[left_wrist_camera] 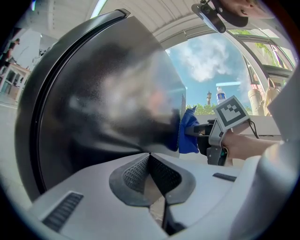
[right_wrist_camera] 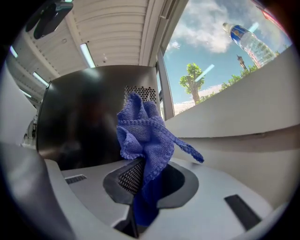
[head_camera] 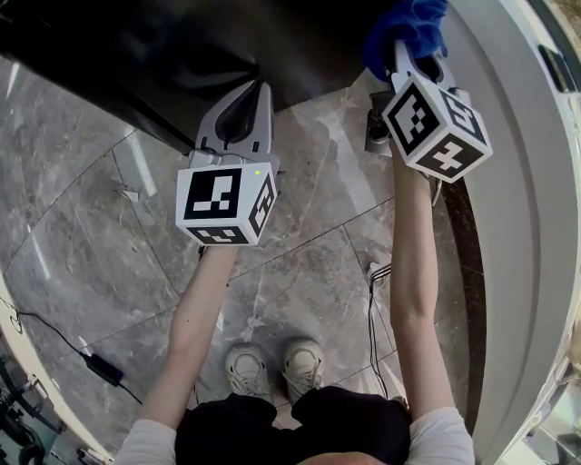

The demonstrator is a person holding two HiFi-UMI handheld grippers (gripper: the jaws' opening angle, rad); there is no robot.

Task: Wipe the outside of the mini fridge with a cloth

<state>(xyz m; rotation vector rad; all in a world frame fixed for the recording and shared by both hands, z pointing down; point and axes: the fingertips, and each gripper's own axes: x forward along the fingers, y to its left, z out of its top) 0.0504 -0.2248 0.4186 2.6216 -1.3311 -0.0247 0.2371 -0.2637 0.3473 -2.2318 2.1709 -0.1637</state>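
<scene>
Room is tight on the right, where the glossy black mini fridge [head_camera: 182, 54] stands near a pale curved wall [head_camera: 517, 182]; there the right hand-held gripper [head_camera: 410, 65] grasps a crumpled blue knitted cloth [head_camera: 404, 27] at the fridge's side edge; the left hand-held gripper [head_camera: 243, 109], clenched on nothing, hovers at the dark front; a black cable [head_camera: 94, 363] crosses the grey marble floor [head_camera: 91, 200].

Glossy black mini fridge [left_wrist_camera: 98, 117], blue knit cloth [right_wrist_camera: 143, 136] (bunched) against its side
</scene>
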